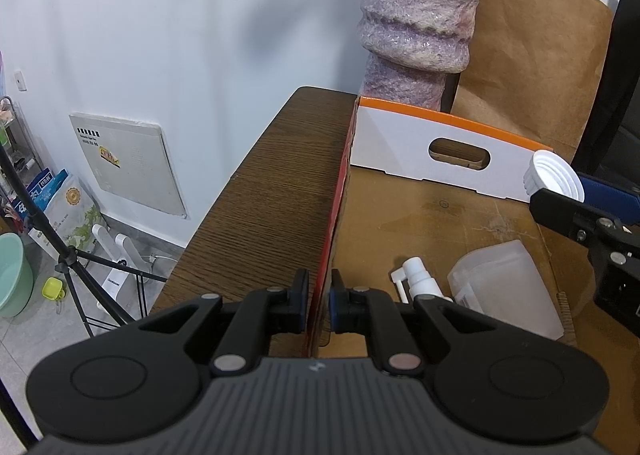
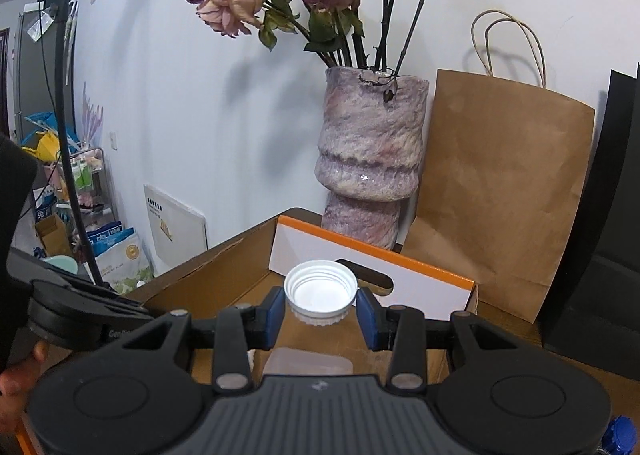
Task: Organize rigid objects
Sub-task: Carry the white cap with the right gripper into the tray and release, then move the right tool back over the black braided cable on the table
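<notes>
Left gripper [image 1: 320,305] sits low at the near left edge of the cardboard box [image 1: 440,215], its fingers pinching the box's left wall. Right gripper [image 2: 321,313] hangs level over the box's right side, fingers clamped on a white screw cap [image 2: 320,291], open side facing the camera. A white spray bottle [image 1: 416,281] and a translucent container [image 1: 508,287] lie on the box floor.

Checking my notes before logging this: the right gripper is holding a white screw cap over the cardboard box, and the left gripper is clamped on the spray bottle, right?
Not quite. The left gripper is clamped on the cardboard box side wall, as the left wrist view shows; the spray bottle lies loose inside. The right gripper does hold the white screw cap.
</notes>
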Available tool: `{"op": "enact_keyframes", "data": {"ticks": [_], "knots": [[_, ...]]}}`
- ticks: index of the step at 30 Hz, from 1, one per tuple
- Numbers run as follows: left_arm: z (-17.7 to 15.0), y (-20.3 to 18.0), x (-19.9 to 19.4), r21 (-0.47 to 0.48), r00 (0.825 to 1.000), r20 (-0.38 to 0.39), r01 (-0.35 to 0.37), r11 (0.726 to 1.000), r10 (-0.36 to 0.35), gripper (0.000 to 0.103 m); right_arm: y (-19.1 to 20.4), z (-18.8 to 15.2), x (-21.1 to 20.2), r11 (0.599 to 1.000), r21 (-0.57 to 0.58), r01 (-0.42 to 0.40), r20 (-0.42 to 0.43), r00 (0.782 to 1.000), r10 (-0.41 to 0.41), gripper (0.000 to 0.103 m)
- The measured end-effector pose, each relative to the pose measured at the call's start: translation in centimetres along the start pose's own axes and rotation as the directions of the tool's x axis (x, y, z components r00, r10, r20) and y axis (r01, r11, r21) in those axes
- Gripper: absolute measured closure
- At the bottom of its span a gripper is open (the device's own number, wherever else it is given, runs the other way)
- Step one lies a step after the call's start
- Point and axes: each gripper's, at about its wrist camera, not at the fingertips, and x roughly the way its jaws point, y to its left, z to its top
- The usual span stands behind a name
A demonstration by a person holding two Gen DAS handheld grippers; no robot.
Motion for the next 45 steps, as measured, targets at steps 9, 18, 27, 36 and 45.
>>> {"op": "enact_keyframes", "data": {"ticks": [9, 18, 27, 36, 45], "knots": [[0.0, 0.0, 0.0, 0.0, 1.0, 0.0, 0.0, 1.0, 0.0, 0.092, 0.1, -0.1, -0.2, 1.0, -0.002, 0.028, 0.015, 0.999, -0.028, 0.003], [0.0, 0.0, 0.0, 0.0, 1.0, 0.0, 0.0, 1.0, 0.0, 0.092, 0.4, -0.2, -0.1, 0.999, -0.024, 0.047, 0.007, 0.999, -0.047, 0.0], [0.0, 0.0, 0.0, -0.001, 1.0, 0.0, 0.0, 1.0, 0.0, 0.092, 0.3, -0.2, 0.0, 0.998, -0.02, 0.051, 0.01, 0.999, -0.051, 0.0], [0.0, 0.0, 0.1, -0.004, 1.0, -0.002, 0.001, 1.0, -0.001, 0.092, -0.8, 0.0, -1.5, 0.995, 0.009, 0.098, 0.064, 0.993, -0.098, 0.0], [0.0, 0.0, 0.1, -0.007, 1.0, -0.005, 0.005, 1.0, -0.005, 0.092, -6.4, -1.1, -5.1, 0.965, 0.148, 0.216, 0.131, 0.963, -0.236, 0.0]]}}
